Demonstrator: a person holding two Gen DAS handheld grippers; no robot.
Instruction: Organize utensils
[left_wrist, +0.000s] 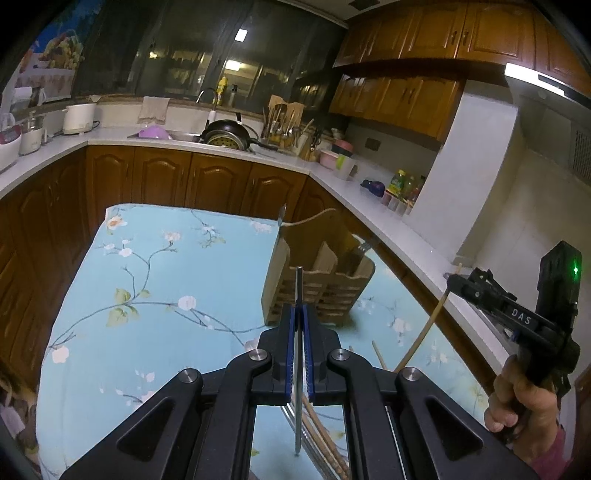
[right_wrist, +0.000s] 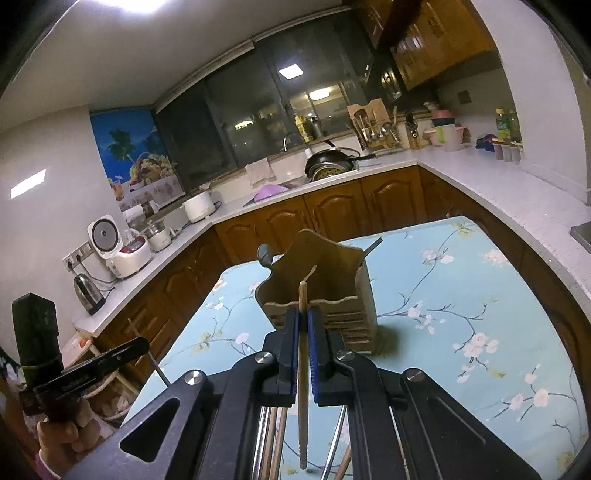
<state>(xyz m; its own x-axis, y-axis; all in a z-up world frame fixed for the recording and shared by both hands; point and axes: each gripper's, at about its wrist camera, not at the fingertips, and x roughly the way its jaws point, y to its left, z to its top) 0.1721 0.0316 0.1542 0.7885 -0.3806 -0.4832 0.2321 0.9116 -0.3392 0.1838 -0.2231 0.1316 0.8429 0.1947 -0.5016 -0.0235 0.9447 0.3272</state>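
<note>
A wooden utensil holder (left_wrist: 317, 284) stands on the floral blue table; it also shows in the right wrist view (right_wrist: 325, 295), with a fork and a dark ladle in it. My left gripper (left_wrist: 299, 314) is shut on a thin metal chopstick (left_wrist: 298, 291), held upright just before the holder. My right gripper (right_wrist: 304, 317) is shut on a wooden chopstick (right_wrist: 303, 354), also close before the holder. The right gripper shows in the left wrist view (left_wrist: 458, 282) at the right with its wooden chopstick (left_wrist: 424, 328). Several loose chopsticks (left_wrist: 321, 432) lie on the table below the grippers.
The table (left_wrist: 155, 280) has a blue flowered cloth. A white counter (left_wrist: 369, 203) with wooden cabinets runs around it, carrying a sink, pans (left_wrist: 225, 134), another utensil rack, bowls and bottles. Rice cookers and a kettle (right_wrist: 88, 291) stand on the left counter.
</note>
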